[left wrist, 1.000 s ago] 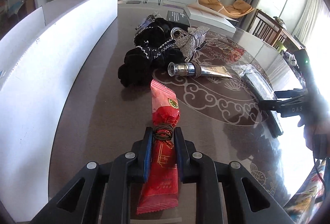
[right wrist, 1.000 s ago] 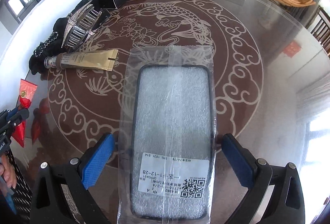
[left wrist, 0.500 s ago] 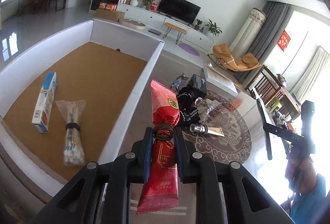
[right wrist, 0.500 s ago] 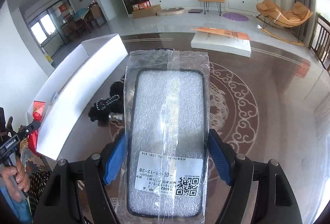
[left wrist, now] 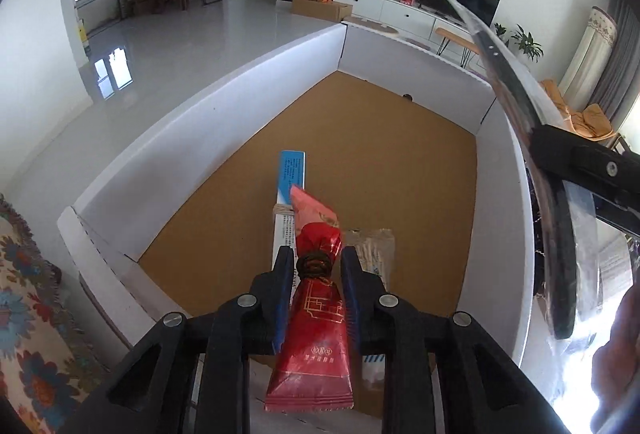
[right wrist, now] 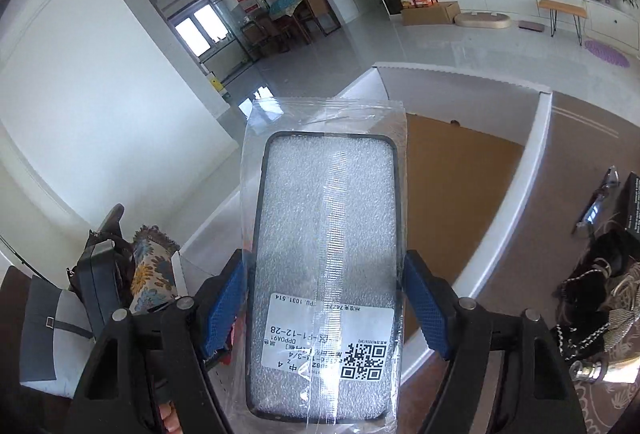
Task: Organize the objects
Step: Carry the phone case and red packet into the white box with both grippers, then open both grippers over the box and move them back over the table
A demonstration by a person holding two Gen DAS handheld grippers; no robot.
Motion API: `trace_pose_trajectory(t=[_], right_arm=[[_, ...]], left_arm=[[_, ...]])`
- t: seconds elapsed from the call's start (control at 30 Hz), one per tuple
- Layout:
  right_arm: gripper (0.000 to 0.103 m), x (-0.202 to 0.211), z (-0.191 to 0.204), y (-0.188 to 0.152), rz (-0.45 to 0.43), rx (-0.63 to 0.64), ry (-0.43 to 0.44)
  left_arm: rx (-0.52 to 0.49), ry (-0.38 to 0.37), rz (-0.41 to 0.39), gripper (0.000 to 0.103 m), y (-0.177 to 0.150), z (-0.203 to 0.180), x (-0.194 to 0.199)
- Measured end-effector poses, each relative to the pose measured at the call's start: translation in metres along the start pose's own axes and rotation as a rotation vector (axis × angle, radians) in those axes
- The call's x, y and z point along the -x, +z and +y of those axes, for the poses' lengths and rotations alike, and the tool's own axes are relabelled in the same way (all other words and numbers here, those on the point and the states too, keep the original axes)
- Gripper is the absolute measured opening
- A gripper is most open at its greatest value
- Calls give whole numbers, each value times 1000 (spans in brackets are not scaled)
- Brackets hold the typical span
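Counted across both wrist views

One white cardboard box (left wrist: 208, 138) with a brown floor; inside it one blue-and-white carton (left wrist: 291, 174) and one bag of cotton swabs (left wrist: 374, 250). One red snack packet (left wrist: 316, 318) with one dark hair tie (left wrist: 314, 265) wound round it. One bagged phone case (right wrist: 326, 274). Two grippers: the left gripper (left wrist: 314, 266) and the right gripper (right wrist: 326, 302). On the table (right wrist: 532, 234): one black box (right wrist: 632, 202), one pile of black hair accessories (right wrist: 596, 274), one metal-capped tube (right wrist: 600, 370).

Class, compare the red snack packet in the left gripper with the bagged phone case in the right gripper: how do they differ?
The red snack packet is opaque and narrow; the bagged phone case is in clear plastic, wide and flat. The packet is cinched by a dark band; the case carries a white label. Both are carried above the white box.
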State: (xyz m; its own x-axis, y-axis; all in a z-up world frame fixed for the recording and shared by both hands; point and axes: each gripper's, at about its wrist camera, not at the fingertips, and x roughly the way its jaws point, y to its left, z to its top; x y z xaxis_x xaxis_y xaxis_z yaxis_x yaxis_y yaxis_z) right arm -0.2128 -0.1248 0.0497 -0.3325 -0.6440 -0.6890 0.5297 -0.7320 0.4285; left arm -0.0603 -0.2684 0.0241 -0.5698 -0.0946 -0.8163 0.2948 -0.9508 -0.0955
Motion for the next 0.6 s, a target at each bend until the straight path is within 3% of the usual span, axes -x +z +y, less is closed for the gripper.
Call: trace_pose_trajectory(t=[0.07,0.13,0.23,0.33,0.47,0.53,0.6], right_arm=[[82,-25,4,-4,49,2,-16],[82,-27,0,-11,37,-6,-20],[86,1,-10,-26,-37,17,-25],[96,56,-36,-56,-117,87,-122],[102,106,-87,-117,-157,137,-351],[102,128,-125,-151,-141,95,-454],[102,149,-160,-183,-125,33,-539]], left_arm=[[11,36,-2,57,-6,6,0],[28,54,-54,70,-14,10,11],[40,25,-120,70,-27,10,31],[41,-76,-144,70,-43,-11,52],[-35,-314,-124,73,-80,-83,68],[-109,-401,-81,82,-101,-129,66],[-190,-464,-28,83,-126,-176,57]])
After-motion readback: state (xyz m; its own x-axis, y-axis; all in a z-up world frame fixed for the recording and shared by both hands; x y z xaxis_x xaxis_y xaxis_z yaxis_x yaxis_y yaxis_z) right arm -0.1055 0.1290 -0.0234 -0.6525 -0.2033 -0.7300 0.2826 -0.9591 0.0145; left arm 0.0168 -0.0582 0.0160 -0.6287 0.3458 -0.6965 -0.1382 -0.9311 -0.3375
